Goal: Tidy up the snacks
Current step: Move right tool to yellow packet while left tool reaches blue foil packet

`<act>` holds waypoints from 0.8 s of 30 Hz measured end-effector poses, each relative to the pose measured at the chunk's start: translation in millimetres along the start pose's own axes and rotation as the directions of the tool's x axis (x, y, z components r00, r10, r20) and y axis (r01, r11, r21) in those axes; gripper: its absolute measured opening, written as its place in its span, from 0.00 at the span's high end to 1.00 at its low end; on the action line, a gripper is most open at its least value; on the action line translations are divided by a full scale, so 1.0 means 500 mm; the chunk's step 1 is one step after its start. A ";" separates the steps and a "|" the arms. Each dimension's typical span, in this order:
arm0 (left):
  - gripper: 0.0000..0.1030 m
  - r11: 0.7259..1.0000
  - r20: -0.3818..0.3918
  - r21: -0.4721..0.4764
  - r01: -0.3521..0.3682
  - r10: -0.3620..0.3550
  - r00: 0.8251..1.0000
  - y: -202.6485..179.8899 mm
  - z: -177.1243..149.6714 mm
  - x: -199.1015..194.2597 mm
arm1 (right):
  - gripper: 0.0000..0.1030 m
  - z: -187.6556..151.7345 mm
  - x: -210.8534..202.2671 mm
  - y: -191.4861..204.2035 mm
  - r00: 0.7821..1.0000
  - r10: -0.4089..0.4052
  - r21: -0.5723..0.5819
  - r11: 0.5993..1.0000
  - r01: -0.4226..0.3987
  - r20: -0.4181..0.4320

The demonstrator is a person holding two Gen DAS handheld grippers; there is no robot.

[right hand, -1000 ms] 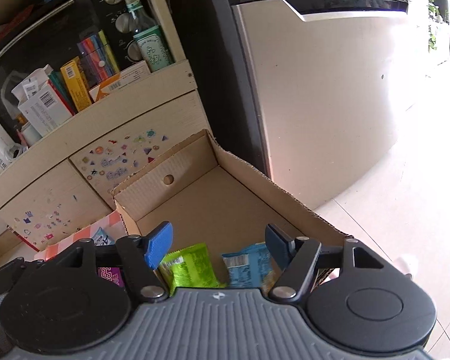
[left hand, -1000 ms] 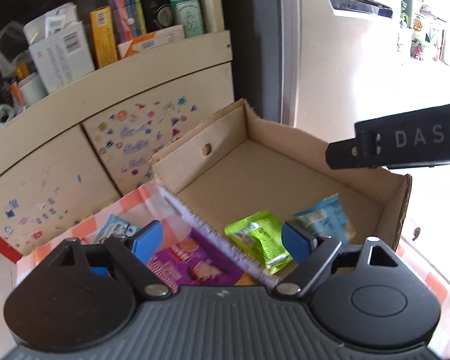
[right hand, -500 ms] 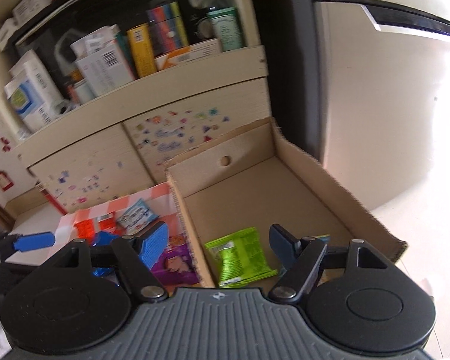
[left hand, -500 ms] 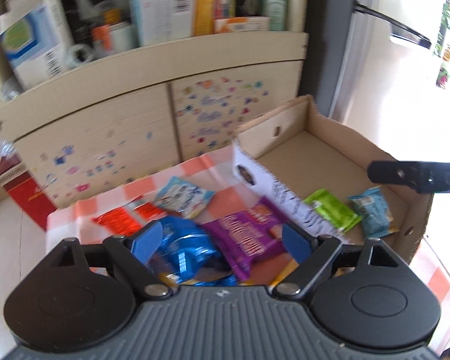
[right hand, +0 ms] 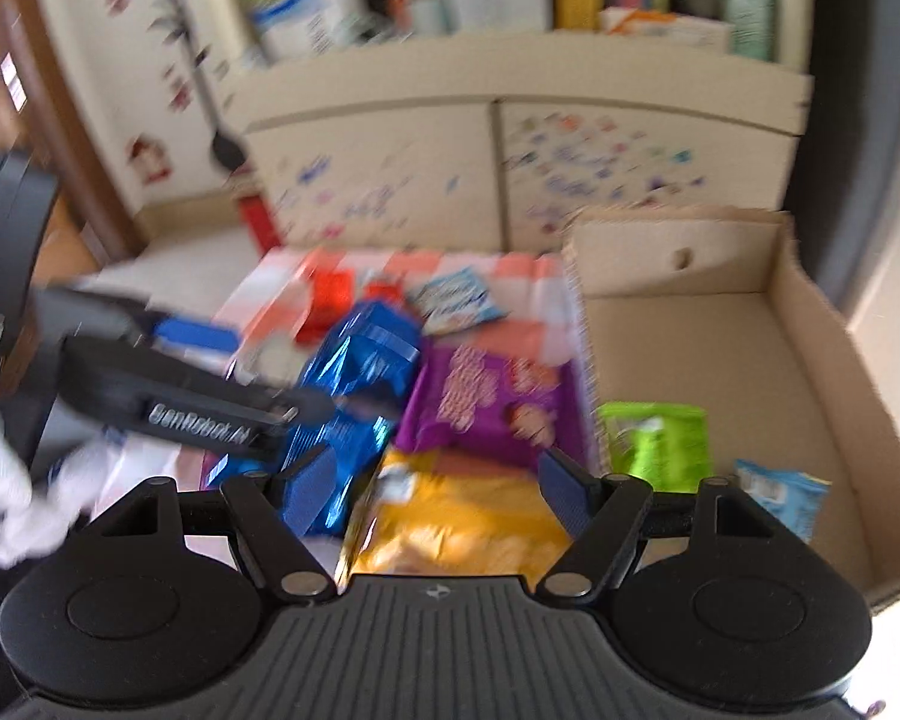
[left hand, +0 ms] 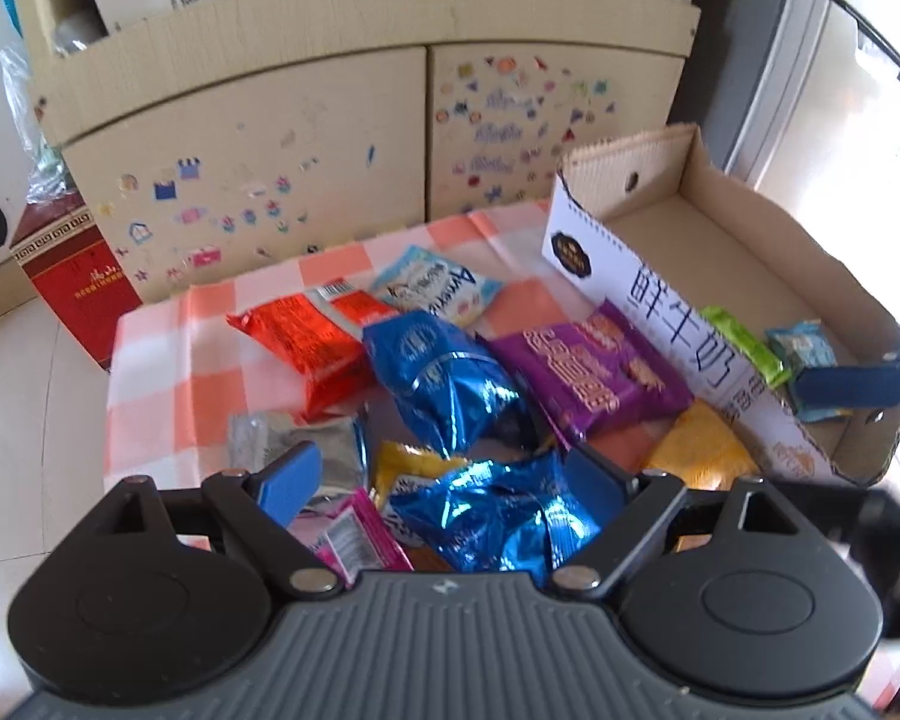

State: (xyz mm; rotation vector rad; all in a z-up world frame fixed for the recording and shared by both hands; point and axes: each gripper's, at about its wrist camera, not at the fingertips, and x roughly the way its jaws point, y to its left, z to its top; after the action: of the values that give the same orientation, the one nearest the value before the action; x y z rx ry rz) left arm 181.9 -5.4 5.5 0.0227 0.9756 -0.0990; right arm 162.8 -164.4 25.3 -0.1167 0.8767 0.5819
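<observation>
Beige cabinet (left hand: 330,138) with two doors scattered with small coloured stickers, cluttered shelf (left hand: 390,6) of cartons and bottles above, red patterned box (left hand: 81,294) on pale floor tiles (left hand: 24,396), fridge door (left hand: 840,90) at right

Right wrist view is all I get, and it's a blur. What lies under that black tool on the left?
Observer: A crumpled blue packet lies below the left tool, whose jaws stand open, gripping nothing.
Visitor: Anything beside it that I can't make out?
Observer: A silver packet and a pink one, both by the tool's left finger.
Visitor: Does the box have any writing on it?
Observer: Yes, the box has large blue characters on its white outer wall, which faces the snacks.
</observation>
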 end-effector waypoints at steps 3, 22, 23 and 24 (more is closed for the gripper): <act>0.14 1.000 -0.032 0.020 0.008 -0.007 0.999 -0.009 -0.013 0.016 | 0.22 -0.011 0.021 0.014 0.999 0.009 -0.067 0.998 -0.012 -0.051; 0.14 0.997 -0.029 -0.031 -0.069 0.068 0.997 0.098 -0.052 -0.012 | 0.10 -0.046 0.103 0.060 0.982 -0.001 -0.185 0.982 -0.035 -0.189; 0.14 0.998 -0.026 -0.031 -0.058 0.057 0.998 0.099 -0.054 -0.016 | 0.10 -0.047 0.105 0.067 0.978 0.023 -0.193 0.979 -0.064 -0.207; 0.14 0.999 -0.022 -0.028 -0.046 0.045 0.999 0.100 -0.056 -0.020 | 0.11 -0.051 0.105 0.075 0.971 0.050 -0.204 0.974 -0.099 -0.233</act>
State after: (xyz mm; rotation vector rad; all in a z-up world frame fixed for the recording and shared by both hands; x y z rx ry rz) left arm 158.0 47.0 -2.9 0.0202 0.9968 -0.0431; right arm 151.5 -118.4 -25.5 -0.3533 1.0414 0.7439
